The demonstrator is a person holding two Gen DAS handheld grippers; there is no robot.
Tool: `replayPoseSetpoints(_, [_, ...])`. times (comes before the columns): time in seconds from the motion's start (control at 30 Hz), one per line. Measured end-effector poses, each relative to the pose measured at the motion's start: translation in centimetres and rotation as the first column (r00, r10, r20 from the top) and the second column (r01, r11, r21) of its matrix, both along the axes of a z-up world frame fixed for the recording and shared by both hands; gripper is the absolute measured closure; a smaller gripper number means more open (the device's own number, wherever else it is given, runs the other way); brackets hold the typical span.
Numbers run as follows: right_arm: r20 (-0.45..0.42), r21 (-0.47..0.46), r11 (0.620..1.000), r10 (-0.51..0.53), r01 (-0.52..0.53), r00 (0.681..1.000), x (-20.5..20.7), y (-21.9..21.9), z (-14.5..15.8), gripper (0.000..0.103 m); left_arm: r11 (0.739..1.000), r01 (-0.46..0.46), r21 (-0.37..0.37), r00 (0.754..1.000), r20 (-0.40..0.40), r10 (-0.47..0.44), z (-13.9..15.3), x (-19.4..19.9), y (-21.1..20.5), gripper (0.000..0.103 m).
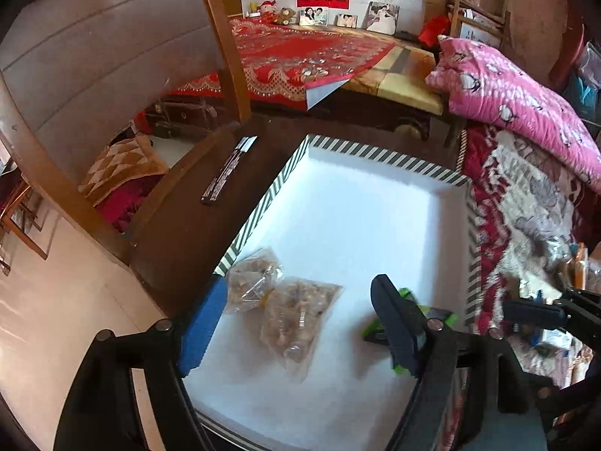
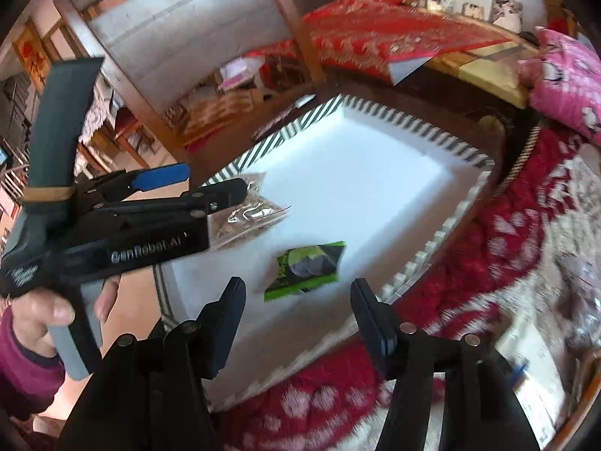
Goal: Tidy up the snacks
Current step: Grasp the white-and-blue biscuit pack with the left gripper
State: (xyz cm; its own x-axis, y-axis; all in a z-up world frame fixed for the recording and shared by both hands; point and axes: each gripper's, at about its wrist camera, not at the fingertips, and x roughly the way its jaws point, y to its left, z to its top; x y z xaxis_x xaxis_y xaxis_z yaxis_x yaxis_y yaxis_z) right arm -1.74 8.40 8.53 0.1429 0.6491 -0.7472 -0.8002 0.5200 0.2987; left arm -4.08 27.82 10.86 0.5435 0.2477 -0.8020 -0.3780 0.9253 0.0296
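A white box with a green-striped rim [image 1: 285, 176] [image 2: 379, 112] lies open on a dark table. Inside lie two clear bags of brown snacks [image 1: 289, 319] [image 2: 248, 218] and a green snack packet [image 2: 306, 267] [image 1: 439, 315]. My left gripper [image 1: 296, 323] is open, hovering over the box's near left part, above the clear bags. My right gripper [image 2: 296, 300] is open and empty, just above the box's near edge, with the green packet a little ahead of it. The left gripper [image 2: 210, 184] also shows in the right wrist view, held by a hand.
A red and white patterned blanket [image 1: 526, 218] [image 2: 507, 244] lies right of the box, with more snack packets [image 1: 578, 267] on it. A black remote [image 1: 229, 169] lies left of the box. A pink quilt [image 1: 518, 94] and a wooden chair [image 1: 94, 75] stand behind.
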Motion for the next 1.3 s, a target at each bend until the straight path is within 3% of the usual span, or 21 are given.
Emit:
replayPoseSetpoints(0.17, [-0.001,0.001,0.996,-0.086,0.086,0.996,1.0,-5.7,0.5,0.036,0.999,0.048,-0.005,0.999,0.021,-0.048,1.5,0.2,-2.3,0.023])
replayPoseSetpoints(0.53, [-0.038,-0.078,0.951,-0.303,0.3,0.952,5.1,-18.7,-2.5,0.036,0.98,0.194,-0.039,0.981,0.025,-0.193,2.5,0.9,-9.4,0.018])
replayPoseSetpoints(0.8, [-0.07,-0.093,0.957,-0.281,0.274,0.957,6.2,-18.4,-4.7,0.036,0.956,0.28,-0.087,0.957,-0.048,-0.285,0.6,1.7,-14.3,0.018])
replayPoseSetpoints(0.87, [-0.132,-0.111,0.955,-0.289,0.276,0.948,6.0,-18.4,-5.5,0.036,0.953,0.291,-0.082,0.953,-0.055,-0.296,0.3,1.6,-14.7,0.018])
replayPoseSetpoints(1.1, [-0.252,-0.023,0.988,-0.155,0.154,0.955,-0.3,-16.6,-6.2,0.032,0.95,0.294,-0.106,0.948,-0.097,-0.304,-1.3,1.6,-15.5,0.018])
replayPoseSetpoints(1.3, [-0.279,0.017,0.967,-0.239,0.254,0.93,-0.8,-19.0,-5.8,0.032,0.925,0.34,-0.169,0.922,-0.136,-0.364,-3.2,1.3,-18.2,0.018])
